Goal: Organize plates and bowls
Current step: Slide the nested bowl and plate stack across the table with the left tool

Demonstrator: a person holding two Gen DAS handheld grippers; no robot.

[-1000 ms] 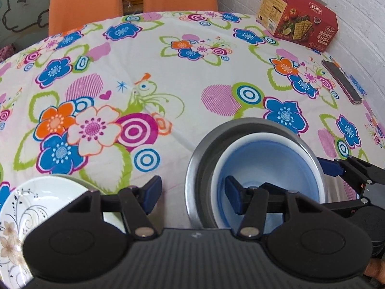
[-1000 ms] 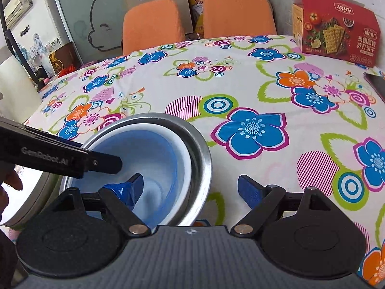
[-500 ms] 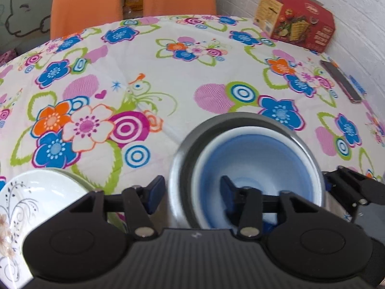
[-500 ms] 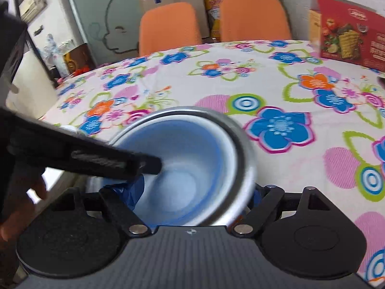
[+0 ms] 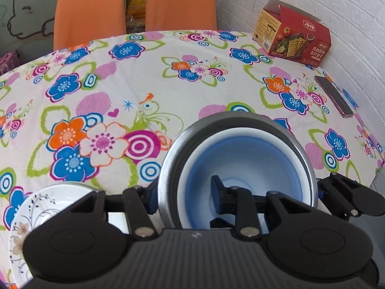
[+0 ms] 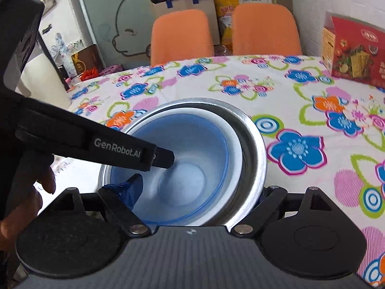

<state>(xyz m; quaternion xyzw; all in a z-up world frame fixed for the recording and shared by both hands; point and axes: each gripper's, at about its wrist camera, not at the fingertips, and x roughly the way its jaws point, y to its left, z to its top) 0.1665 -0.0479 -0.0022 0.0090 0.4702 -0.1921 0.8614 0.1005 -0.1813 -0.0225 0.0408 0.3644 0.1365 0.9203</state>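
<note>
- A blue bowl sits nested inside a metal bowl over the flowered table.
- The left gripper straddles the near-left rims, one finger outside the metal wall and one inside the blue bowl, closed on both.
- The right gripper clamps the opposite rims likewise.
- A white patterned plate lies just left of the bowls.
- A red cracker box and a phone rest well apart at the far right.
</note>
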